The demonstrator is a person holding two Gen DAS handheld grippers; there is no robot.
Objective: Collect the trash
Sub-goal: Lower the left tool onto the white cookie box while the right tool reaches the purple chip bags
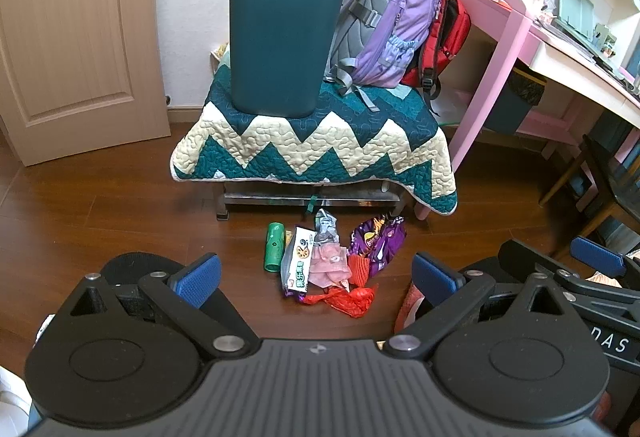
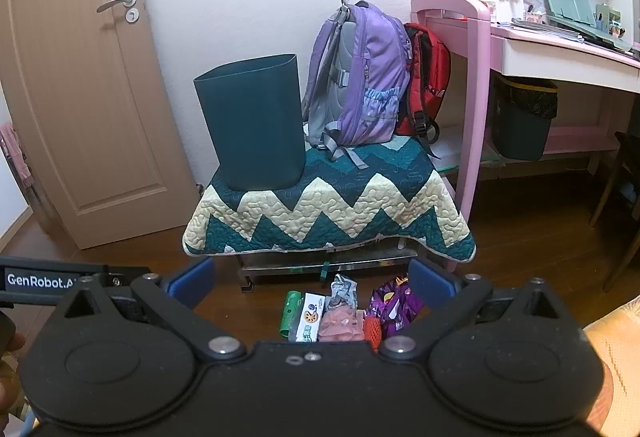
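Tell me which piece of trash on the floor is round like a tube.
The green roll, at the left end of the pile. The other pieces are flat or crumpled wrappers.

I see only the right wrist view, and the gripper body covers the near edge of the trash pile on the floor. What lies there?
Observer: A crumpled red wrapper lies nearest to you, just in front of the pink wrapper.
Operator: And the other one, is it open or shut?
Observer: The left gripper is open and empty, and it points at the same pile.
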